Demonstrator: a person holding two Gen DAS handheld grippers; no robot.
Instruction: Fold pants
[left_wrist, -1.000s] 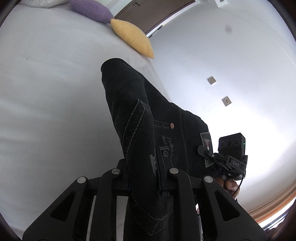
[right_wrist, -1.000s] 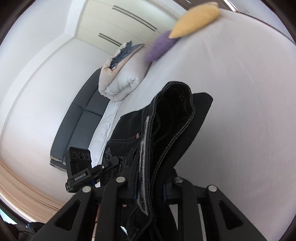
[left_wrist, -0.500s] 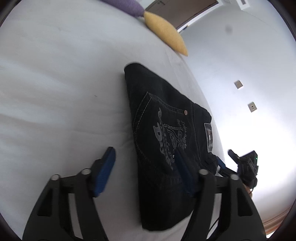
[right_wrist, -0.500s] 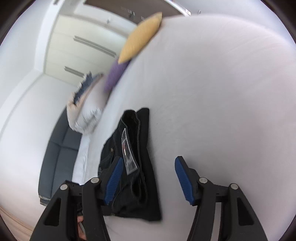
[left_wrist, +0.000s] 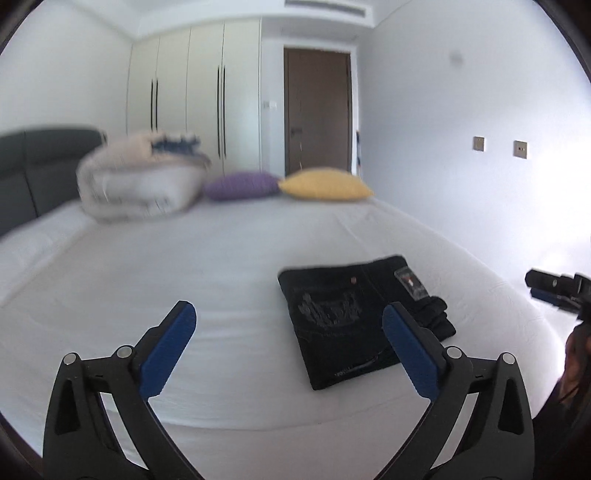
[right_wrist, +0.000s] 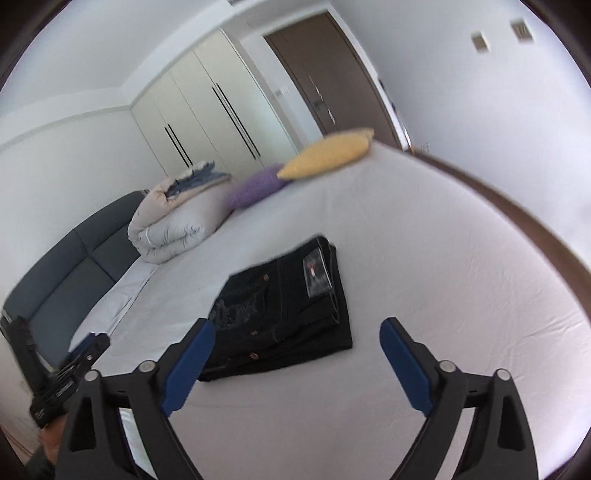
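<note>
Left claw (left_wrist: 289, 330): spread wide, nothing between the blue pads, jaws just finished opening; raised above the near edge of the bed, clear of the cloth.
Right claw (right_wrist: 297, 341): likewise spread wide and empty, jaws just finished opening; pants visible in the gap but lying farther off, untouched.
Pants (left_wrist: 360, 317): dark denim, folded into a compact rectangle, flat on the white bed (left_wrist: 184, 266) toward its near right side; embroidered pocket and a tag facing up.
Loose end: at the right of the bundle a small dark lump sticking out past the top layer; could let the stack slump or spring open, judging by how thick the layers sit.
Risk on a return pass: a claw dipping low could catch the top layer and drag the fold apart, since nothing pins it.
Risk from the sheet: soft mattress under a stiff bundle; pressing near it could tip the stack.
Containers: none in view.
Farther back: rolled duvet (left_wrist: 140, 177), purple cushion (left_wrist: 240, 185) and yellow cushion (left_wrist: 325, 184) along the far edge, well apart from the pants.
</note>
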